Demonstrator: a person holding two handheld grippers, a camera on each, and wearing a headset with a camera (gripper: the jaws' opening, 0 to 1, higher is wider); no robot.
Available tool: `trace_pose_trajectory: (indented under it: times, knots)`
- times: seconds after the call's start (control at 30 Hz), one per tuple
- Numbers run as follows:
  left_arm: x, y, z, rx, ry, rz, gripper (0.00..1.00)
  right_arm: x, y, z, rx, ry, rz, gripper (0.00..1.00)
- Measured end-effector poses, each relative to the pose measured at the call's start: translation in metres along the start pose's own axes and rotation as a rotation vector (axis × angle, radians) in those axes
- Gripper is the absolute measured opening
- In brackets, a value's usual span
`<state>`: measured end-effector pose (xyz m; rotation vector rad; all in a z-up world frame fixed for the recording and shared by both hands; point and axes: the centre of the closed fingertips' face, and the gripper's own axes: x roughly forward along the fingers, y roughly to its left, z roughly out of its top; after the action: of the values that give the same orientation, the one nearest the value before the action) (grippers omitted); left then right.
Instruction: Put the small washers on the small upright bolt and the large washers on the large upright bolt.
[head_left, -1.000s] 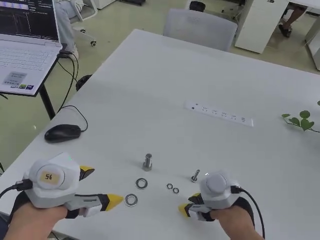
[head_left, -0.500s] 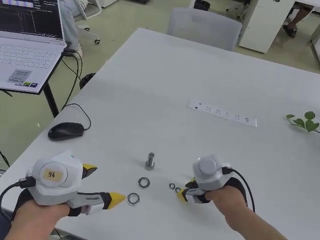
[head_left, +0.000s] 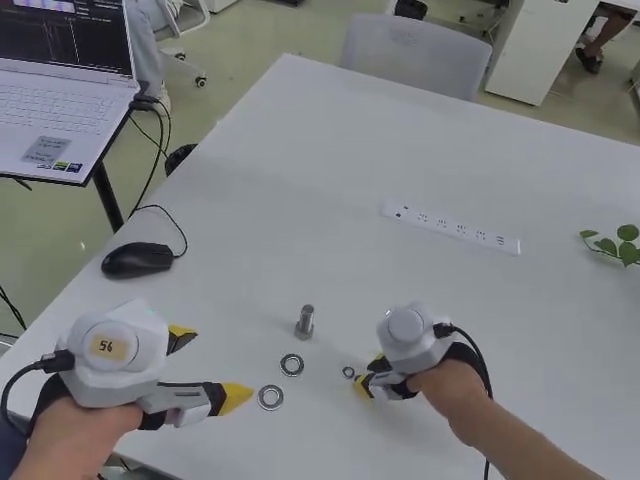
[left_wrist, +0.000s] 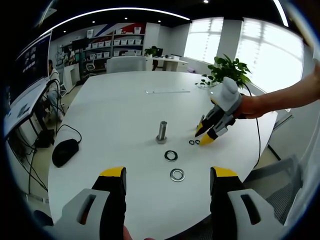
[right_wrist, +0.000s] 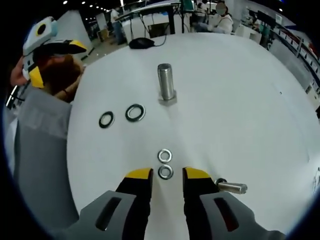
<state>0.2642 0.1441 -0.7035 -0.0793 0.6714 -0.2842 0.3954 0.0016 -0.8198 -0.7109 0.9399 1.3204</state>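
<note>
Nothing is on a bolt yet: the large bolt stands bare on the table with the two large washers flat beside it. The two small washers lie side by side near the small bolt, also bare. The right hand-held gripper is down at the table, its jaws narrowly parted around the nearer small washer without pinching it, and the left hand-held gripper hovers at the table's edge, wide open and empty, so I'd say all four washers remain to be placed.
</note>
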Motion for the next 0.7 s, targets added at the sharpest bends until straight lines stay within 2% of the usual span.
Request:
trace_pose_trajectory:
  times: [0.27,0.37,0.43,0.5,0.7]
  knots:
    - [0.0006,0.0004,-0.0002,-0.003,0.0,-0.001,0.68,0.0024,0.0015,-0.0031,-0.101,0.047,-0.009,0.22]
    - [0.0014,-0.0002,-0.0006,-0.001,0.001,-0.003,0.68,0.0037,0.0034,-0.0029,-0.165,0.066,-0.014,0.2]
    - [0.0024,-0.0013,-0.0007,0.0,0.002,-0.006,0.68,0.0044,0.007,-0.0022,-0.165,0.069,-0.007,0.17]
    - [0.0035,-0.0029,-0.0008,0.004,0.004,-0.01,0.68,0.0045,0.0061,-0.0021,-0.195,0.074,-0.017,0.16]
    - [0.0035,-0.0047,-0.0013,0.011,0.008,-0.015,0.67,0.0043,0.004,-0.0024,-0.189,0.072,-0.011,0.13]
